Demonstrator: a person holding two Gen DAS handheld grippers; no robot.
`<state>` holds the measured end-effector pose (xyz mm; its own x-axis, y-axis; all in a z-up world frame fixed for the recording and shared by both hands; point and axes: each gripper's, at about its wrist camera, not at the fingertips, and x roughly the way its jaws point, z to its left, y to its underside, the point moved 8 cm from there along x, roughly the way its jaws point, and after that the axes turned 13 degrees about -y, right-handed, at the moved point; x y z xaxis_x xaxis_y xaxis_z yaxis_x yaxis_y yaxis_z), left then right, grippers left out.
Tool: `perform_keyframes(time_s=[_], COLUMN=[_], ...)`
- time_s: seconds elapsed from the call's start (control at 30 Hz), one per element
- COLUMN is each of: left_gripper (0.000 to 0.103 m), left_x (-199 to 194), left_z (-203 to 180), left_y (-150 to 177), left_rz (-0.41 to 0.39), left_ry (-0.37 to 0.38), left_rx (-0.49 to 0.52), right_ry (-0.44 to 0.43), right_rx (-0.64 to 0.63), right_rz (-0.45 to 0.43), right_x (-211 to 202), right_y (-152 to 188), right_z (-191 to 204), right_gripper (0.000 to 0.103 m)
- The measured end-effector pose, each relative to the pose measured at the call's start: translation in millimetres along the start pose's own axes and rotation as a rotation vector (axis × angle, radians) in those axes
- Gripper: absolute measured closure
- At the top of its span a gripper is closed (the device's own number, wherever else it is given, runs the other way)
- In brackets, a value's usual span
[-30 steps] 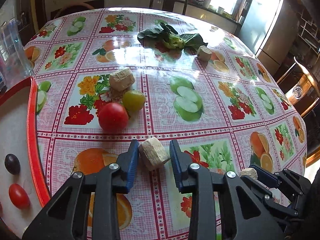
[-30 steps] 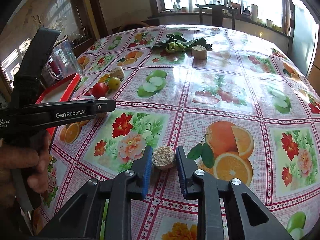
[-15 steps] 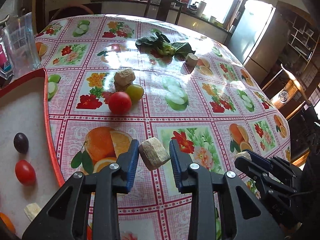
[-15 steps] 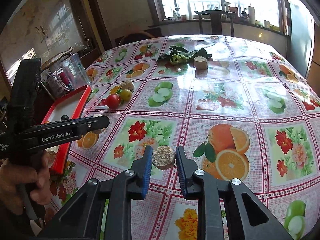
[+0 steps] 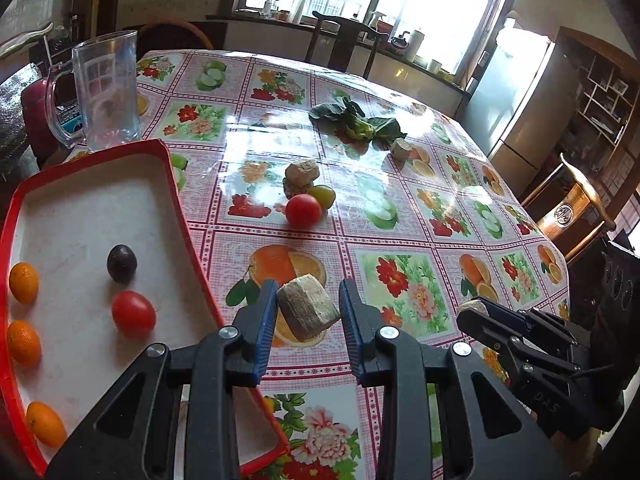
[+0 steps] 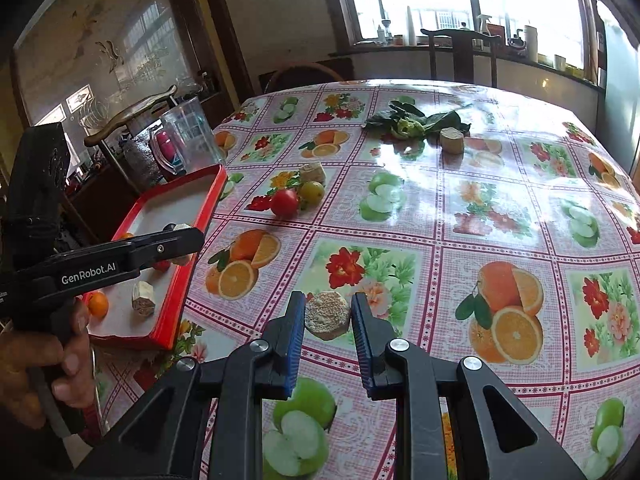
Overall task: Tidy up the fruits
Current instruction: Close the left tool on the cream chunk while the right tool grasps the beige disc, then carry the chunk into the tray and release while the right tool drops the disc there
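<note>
White "GenRobot.AI" lettering along side of left gripper (image 6: 181, 242), seen from right wrist view; faint embossed letters, possibly "DAS", on body of right gripper (image 5: 476, 307) in left wrist view, not surely legible; no other readable text.

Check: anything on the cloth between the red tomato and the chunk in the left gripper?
Nothing: bare tablecloth between red tomato and chunk in left gripper, left wrist view.

Red tray (image 5: 192, 240) cut off by the left and bottom edges, its near corner hidden behind the left gripper (image 5: 308, 312), 3 oranges (image 5: 24, 282) clipped near the frame's dark rim, windowsill bottles (image 5: 276, 2) too small to identify.
</note>
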<state>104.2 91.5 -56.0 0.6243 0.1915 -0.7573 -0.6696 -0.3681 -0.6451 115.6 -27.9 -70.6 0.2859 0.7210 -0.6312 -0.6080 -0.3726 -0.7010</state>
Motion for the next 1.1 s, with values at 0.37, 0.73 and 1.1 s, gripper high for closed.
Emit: perform_keyframes(time_s=[0.37,0.73,1.1], left_gripper=[0.075,0.075,0.075], left_x=[-22,-30,-30], left_z=[55,105,154], left_y=[-4,-6,-11], left_rz=[-0.044,-0.064,-0.074], left_ry=[-0.038,-0.084,-0.134], left_rx=[-0.069,-0.129,-0.187], right_ry=[-0.057,-0.105,-0.153], right_rx=[-0.067,-0.142,-0.2], right_rz=[0.027,0.058,0.071], right_x=[20,51,83], right_y=[-9,-24,-48], right_z=[46,89,125], right_gripper=[0.079,0.079,0.079])
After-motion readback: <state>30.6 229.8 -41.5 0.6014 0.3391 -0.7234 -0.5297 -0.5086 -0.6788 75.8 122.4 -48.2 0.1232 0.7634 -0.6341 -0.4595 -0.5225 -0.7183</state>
